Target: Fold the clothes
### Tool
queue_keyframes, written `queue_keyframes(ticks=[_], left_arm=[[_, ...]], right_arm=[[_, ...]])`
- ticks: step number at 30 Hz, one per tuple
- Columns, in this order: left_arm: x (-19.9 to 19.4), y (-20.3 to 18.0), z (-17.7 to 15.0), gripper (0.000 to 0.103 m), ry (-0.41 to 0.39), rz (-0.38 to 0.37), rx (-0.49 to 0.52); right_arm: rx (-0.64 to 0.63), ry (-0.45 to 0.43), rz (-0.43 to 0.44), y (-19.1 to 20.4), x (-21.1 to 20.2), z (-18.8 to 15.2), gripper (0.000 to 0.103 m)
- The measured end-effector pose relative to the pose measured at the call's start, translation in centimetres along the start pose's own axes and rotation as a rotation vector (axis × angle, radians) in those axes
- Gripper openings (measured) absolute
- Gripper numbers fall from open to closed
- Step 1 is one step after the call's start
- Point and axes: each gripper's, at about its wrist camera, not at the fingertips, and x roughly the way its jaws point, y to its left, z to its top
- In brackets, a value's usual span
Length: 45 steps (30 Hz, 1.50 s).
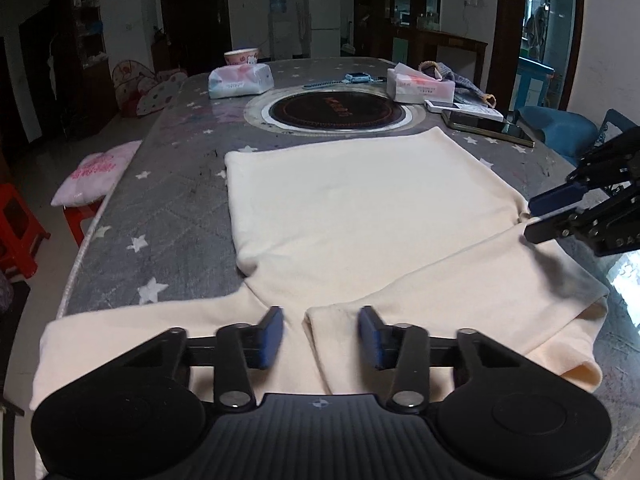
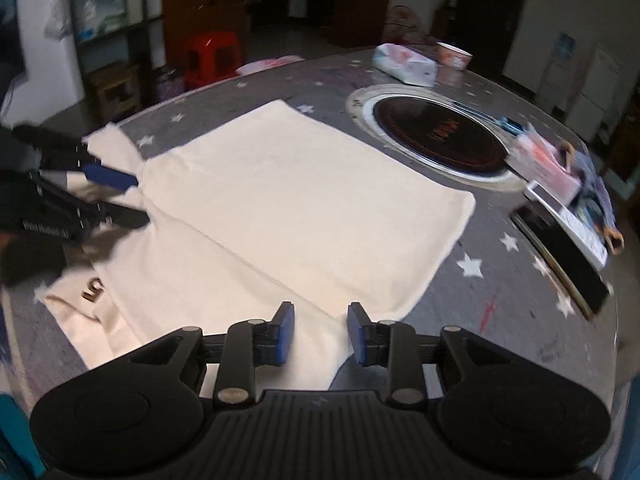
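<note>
A cream garment [image 1: 360,208] lies flat on the grey star-patterned table [image 1: 160,216], with its body smooth and a folded sleeve running across the near right. My left gripper [image 1: 322,320] is open low over the near edge, where two cloth edges meet between its blue pads. In the right wrist view the garment [image 2: 304,192] fills the middle. My right gripper [image 2: 320,314] is open over its near corner, with cloth lying flat under the gap. Each gripper shows in the other view: the right gripper [image 1: 534,218] at the cloth's right edge, the left gripper [image 2: 134,198] at the far left edge.
A round black hob [image 1: 336,110] is set into the table behind the garment. Beyond it are two tissue packs [image 1: 240,80] [image 1: 420,86], a bowl [image 1: 240,57] and a dark phone [image 1: 488,126]. A pink cushion [image 1: 96,172] and a red stool [image 1: 16,232] stand on the left.
</note>
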Motion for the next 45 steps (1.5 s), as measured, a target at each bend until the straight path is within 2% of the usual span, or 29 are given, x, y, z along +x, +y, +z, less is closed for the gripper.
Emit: queue_keyframes(ticks=[4, 6, 7, 9, 14, 18, 20, 23, 29, 31, 35, 37, 40, 45], left_arm=[[-0.1, 0.2, 0.0, 0.017, -0.018, -0.011, 0.004], [-0.2, -0.1, 0.0, 0.015, -0.023, -0.004, 0.020], [-0.3, -0.3, 0.0, 0.014, -0.027, 0.002, 0.029], [-0.5, -0.5, 0.2, 0.012, -0.039, 0.012, 0.040], [-1.0, -0.6, 1.3, 0.009, -0.097, 0.020, 0.028], [0.9, -0.8, 1.5, 0.009, -0.065, 0.030, 0.023], [1.5, -0.9, 1.4, 0.019, -0.044, 0.041, 0.025], [0.4, -0.4, 1.3, 0.030, -0.059, 0.056, 0.005], [-2.0, 0.1, 0.4, 0.035, -0.074, 0.040, -0.030], [-2.2, -0.1, -0.2, 0.037, -0.065, 0.025, -0.039], [-1.7, -0.3, -1.6, 0.039, -0.030, 0.046, -0.037], [-2.4, 0.3, -1.9, 0.042, -0.037, 0.051, -0.064], [-3.9, 1.7, -2.4, 0.045, -0.062, 0.080, -0.117], [-5.5, 5.5, -3.6, 0.053, -0.062, 0.189, -0.229]], right_arm=[[-0.075, 0.034, 0.019, 0.3, 1.4, 0.2, 0.028], [-0.095, 0.041, 0.021, 0.4, 1.5, 0.3, 0.023], [-0.099, 0.042, 0.018, 0.5, 1.4, 0.3, 0.011], [-0.105, 0.040, 0.005, 0.6, 1.1, 0.2, 0.007], [-0.089, 0.007, -0.049, 0.4, -0.6, 0.1, 0.005], [-0.017, 0.021, -0.069, -0.6, -0.2, -0.7, 0.005], [-0.010, 0.024, -0.079, -0.5, 0.3, -1.2, 0.007], [0.006, -0.004, -0.080, -0.5, -0.9, -1.0, 0.015], [-0.013, -0.012, -0.016, 1.5, -3.4, -1.9, 0.015], [-0.011, -0.006, -0.002, 2.2, -3.4, -2.6, 0.016], [-0.004, 0.028, 0.004, 3.1, -2.5, -3.8, 0.017], [-0.019, 0.027, 0.000, 3.5, -2.7, -3.4, 0.018], [-0.045, 0.016, 0.004, 4.3, -2.8, -2.4, 0.020], [-0.096, -0.020, 0.065, 6.8, -1.4, 0.6, 0.020]])
